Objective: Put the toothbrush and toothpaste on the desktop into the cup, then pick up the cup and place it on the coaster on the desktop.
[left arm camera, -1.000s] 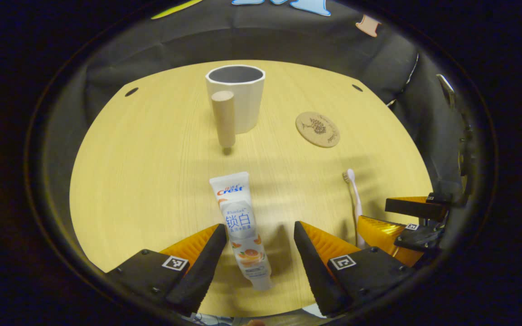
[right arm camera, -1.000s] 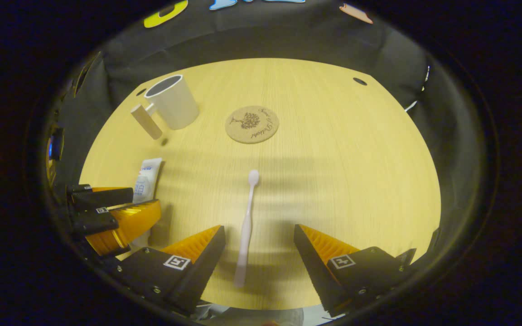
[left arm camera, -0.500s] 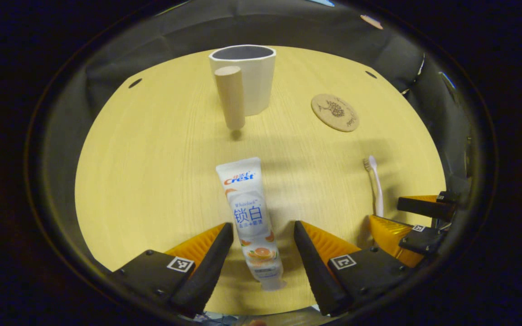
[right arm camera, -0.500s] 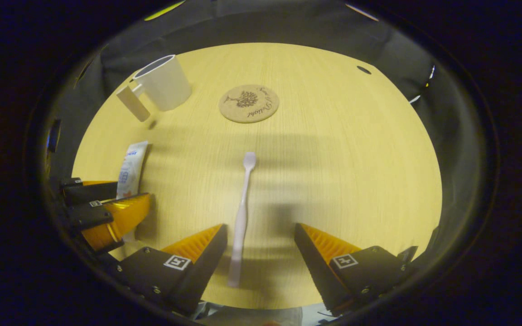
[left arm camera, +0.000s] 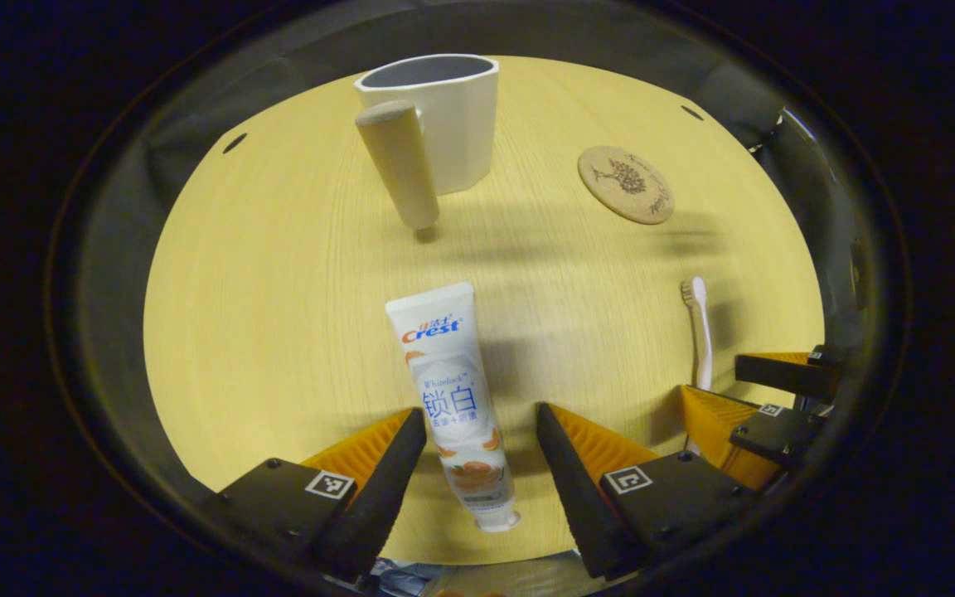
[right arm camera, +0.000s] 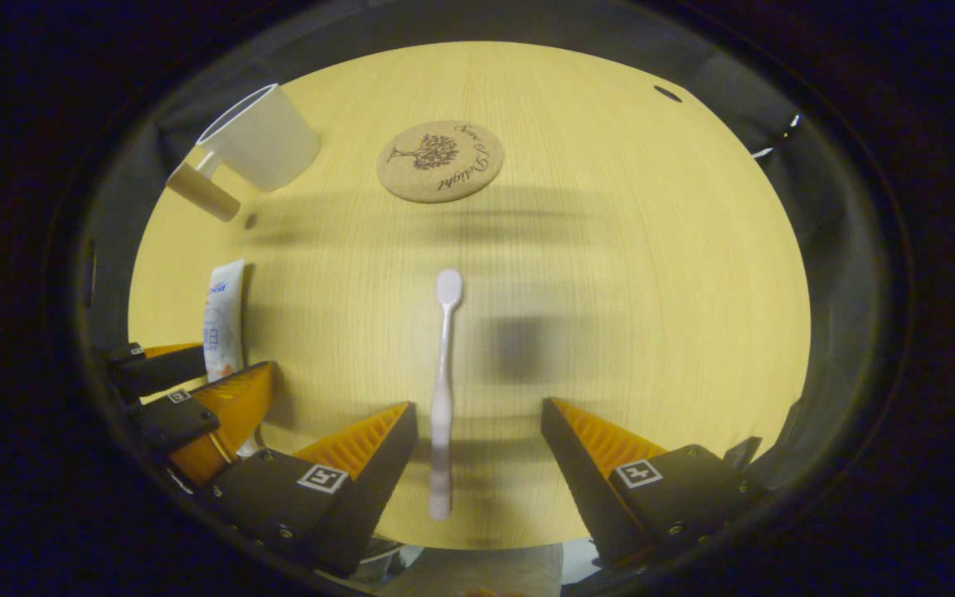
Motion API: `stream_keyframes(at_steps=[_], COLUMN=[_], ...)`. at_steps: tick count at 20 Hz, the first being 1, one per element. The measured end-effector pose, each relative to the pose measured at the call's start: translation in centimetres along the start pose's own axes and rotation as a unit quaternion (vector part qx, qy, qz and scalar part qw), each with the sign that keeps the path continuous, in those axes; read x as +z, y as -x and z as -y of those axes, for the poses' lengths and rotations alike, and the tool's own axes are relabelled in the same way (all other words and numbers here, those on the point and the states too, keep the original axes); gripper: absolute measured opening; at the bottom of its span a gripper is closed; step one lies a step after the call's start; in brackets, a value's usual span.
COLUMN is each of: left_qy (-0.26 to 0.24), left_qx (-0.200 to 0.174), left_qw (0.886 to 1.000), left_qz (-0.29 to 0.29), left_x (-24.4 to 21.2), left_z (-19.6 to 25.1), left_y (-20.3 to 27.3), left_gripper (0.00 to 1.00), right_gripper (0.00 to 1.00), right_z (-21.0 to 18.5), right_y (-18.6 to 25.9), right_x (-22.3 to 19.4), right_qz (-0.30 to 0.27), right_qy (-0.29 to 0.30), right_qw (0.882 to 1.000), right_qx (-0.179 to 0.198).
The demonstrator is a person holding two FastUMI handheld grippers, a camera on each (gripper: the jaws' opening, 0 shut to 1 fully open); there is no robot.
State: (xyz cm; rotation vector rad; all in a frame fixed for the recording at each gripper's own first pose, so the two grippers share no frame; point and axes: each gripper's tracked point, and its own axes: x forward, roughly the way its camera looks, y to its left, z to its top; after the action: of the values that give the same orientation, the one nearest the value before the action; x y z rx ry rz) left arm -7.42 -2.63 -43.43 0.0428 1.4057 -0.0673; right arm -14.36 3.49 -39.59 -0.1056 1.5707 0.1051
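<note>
Stage: early, nothing was in the cup yet; both pick-ups looked about to start (my read).
Cup: white faceted ceramic cup with a round wooden handle [left arm camera: 444,116] stood upright on the pale wood desk [left arm camera: 278,290], empty as far as its dark inside showed.
Toothpaste: white plastic tube w/ blue and orange print [left arm camera: 451,398] lay flat on the desk, well in front of the cup, cap end toward the camera.
Left tool: [left arm camera: 477,464] fingers apart, straddling the tube's lower half; no contact visible.
Toothbrush: slim white plastic toothbrush [right arm camera: 443,390] lay flat, well to the cup's right and nearer the camera, head pointing toward the coaster.
Right tool: [right arm camera: 477,464] fingers apart, either side of the brush handle, not touching it.
Coaster: round cork coaster w/ a tree print [right arm camera: 440,159] sat bare, just right of the cup.
Left to do: grip tube, grip brush, drop both in cup, carry cup to coaster.
</note>
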Motion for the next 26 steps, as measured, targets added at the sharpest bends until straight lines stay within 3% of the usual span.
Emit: stream_keyframes(at_steps=[5,7,9,11,13,14,18,26], left_qy=[0.002,-0.001,0.001,0.006,0.007,0.009,0.007,-0.02], left_qx=[0.0,0.0,0.001,0.006,0.002,0.003,0.01,0.006], left_qw=[1.0,1.0,1.0,1.0,1.0,1.0,1.0,1.0], left_qz=[-0.02,-0.019,-0.01,-0.011,-0.01,-0.012,-0.006,0.004], left_x=[0.1,0.1,0.5,0.3,0.4,0.3,0.3,0.8], left_z=[0.0,0.3,0.6,0.8,1.0,1.0,0.9,1.2], left_y=[0.0,0.1,0.1,0.0,0.1,0.0,0.1,1.9], left_gripper=[0.95,0.91,0.79,0.5,0.45,0.41,0.21,0.22], right_gripper=[0.99,0.93,0.77,0.46,0.14,0.1,0.11,0.1], right_z=[0.1,-0.1,-0.1,-0.1,-0.1,0.0,0.0,0.1], right_y=[0.0,0.0,0.3,0.2,0.3,0.1,0.1,0.0], right_x=[1.1,1.0,1.0,0.8,0.7,0.3,0.4,1.0], right_qz=[-0.013,-0.023,-0.029,-0.034,-0.039,-0.041,-0.041,-0.038], right_qy=[-0.038,-0.042,-0.041,-0.041,-0.046,-0.039,-0.033,-0.04], right_qw=[0.999,0.999,0.999,0.999,0.998,0.998,0.999,0.998], right_qx=[-0.005,-0.008,-0.008,-0.008,-0.01,-0.006,-0.005,0.003])
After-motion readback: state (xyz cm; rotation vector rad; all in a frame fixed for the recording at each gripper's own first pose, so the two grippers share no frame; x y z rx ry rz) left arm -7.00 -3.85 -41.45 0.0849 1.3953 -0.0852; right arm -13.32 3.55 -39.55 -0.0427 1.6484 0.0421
